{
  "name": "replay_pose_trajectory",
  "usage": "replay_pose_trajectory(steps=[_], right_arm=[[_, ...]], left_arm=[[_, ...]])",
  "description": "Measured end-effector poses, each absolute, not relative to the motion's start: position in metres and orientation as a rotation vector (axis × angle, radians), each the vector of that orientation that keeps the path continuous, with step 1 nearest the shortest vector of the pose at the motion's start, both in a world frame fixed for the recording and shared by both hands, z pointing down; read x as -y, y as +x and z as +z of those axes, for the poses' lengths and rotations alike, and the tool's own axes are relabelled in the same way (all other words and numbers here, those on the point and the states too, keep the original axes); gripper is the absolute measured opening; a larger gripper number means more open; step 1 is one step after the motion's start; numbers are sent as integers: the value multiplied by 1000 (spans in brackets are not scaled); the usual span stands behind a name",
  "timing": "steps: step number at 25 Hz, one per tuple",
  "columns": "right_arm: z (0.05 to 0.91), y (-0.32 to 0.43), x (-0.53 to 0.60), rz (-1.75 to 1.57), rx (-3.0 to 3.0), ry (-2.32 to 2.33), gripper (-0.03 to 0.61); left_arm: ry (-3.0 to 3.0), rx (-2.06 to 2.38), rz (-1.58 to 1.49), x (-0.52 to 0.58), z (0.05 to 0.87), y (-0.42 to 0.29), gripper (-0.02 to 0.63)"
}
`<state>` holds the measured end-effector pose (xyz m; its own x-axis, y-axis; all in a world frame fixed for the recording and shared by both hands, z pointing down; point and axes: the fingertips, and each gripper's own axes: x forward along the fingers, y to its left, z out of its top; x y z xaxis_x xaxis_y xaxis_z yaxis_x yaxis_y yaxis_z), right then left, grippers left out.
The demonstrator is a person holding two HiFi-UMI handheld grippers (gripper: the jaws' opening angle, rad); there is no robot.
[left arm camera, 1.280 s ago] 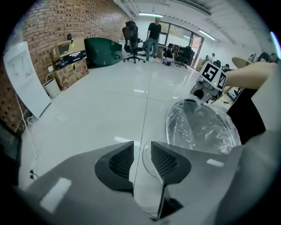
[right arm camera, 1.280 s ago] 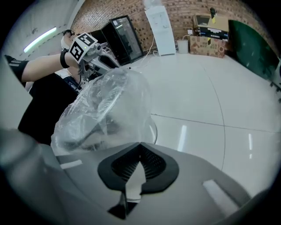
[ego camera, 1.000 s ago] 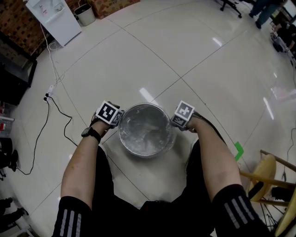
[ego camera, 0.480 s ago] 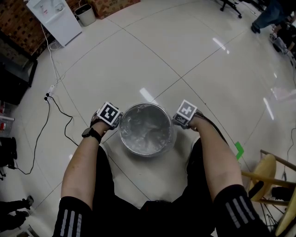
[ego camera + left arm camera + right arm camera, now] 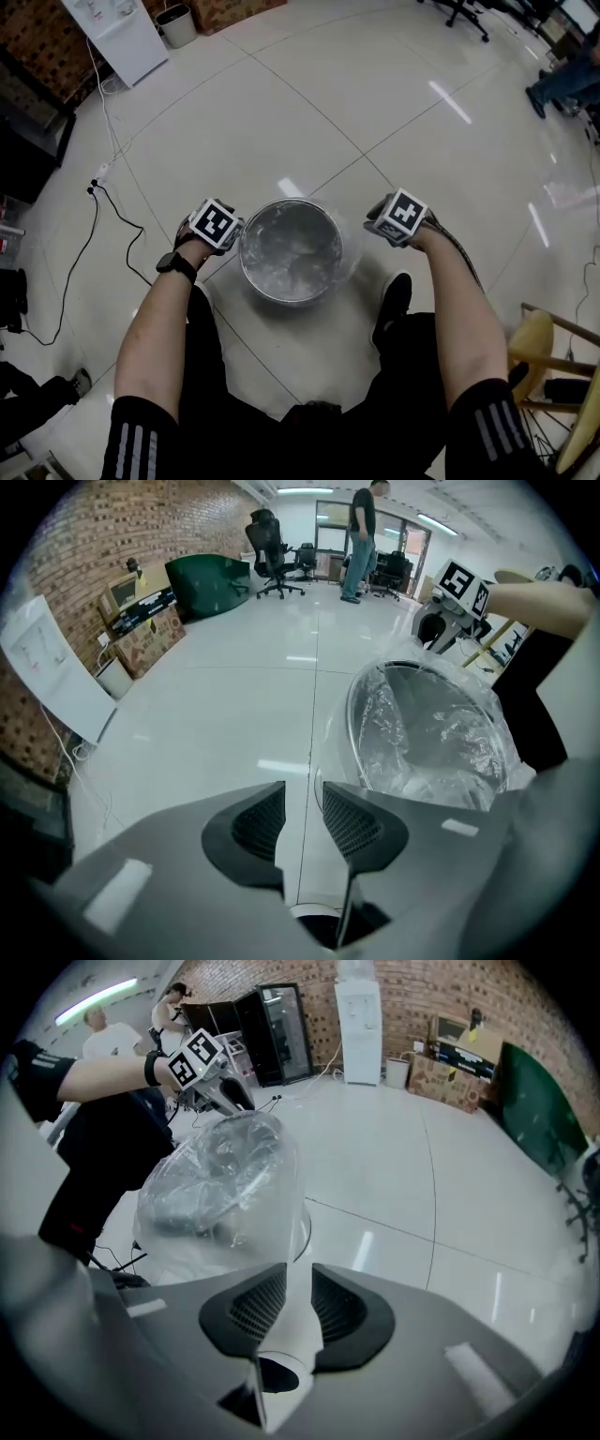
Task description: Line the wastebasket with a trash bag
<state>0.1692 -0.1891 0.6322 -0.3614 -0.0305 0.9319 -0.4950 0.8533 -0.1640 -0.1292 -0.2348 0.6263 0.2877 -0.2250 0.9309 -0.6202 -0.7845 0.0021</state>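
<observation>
The round metal wastebasket [image 5: 291, 251] stands on the pale tiled floor with a clear trash bag [image 5: 298, 246] inside it, the film folded out over the rim. My left gripper [image 5: 214, 225] sits close to the basket's left rim. In the left gripper view it [image 5: 303, 794] is open, with only floor in the gap and the lined basket [image 5: 427, 733] to the right. My right gripper [image 5: 401, 216] hangs clear of the right rim. Its jaws [image 5: 298, 1279] stand apart, and a flap of bag film [image 5: 281, 1194] reaches from the basket [image 5: 216, 1180] toward them.
The person's legs and a dark shoe [image 5: 394, 302] are just behind the basket. A white dispenser [image 5: 127, 28] and a small bin [image 5: 176, 23] stand far left, with a cable [image 5: 103, 216] on the floor. A wooden stool [image 5: 548, 356] is at the right.
My right gripper has risen and swung right, away from the basket's rim. The left gripper has shifted only slightly. The view has tilted, and a shoe now shows beside the basket.
</observation>
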Motion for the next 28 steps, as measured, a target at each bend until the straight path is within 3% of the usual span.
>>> replay_pose_trajectory(steps=[13, 17, 22, 28], right_arm=[[560, 145, 137, 215, 1896, 177, 117], [535, 111, 122, 213, 1993, 177, 157], [591, 114, 96, 298, 1857, 122, 223], [623, 96, 93, 368, 1933, 116, 258]], left_arm=[[2464, 634, 1617, 185, 552, -105, 120], [2479, 506, 1591, 159, 548, -103, 141], [2452, 344, 1630, 131, 557, -108, 190], [2326, 227, 1652, 108, 590, -139, 244]])
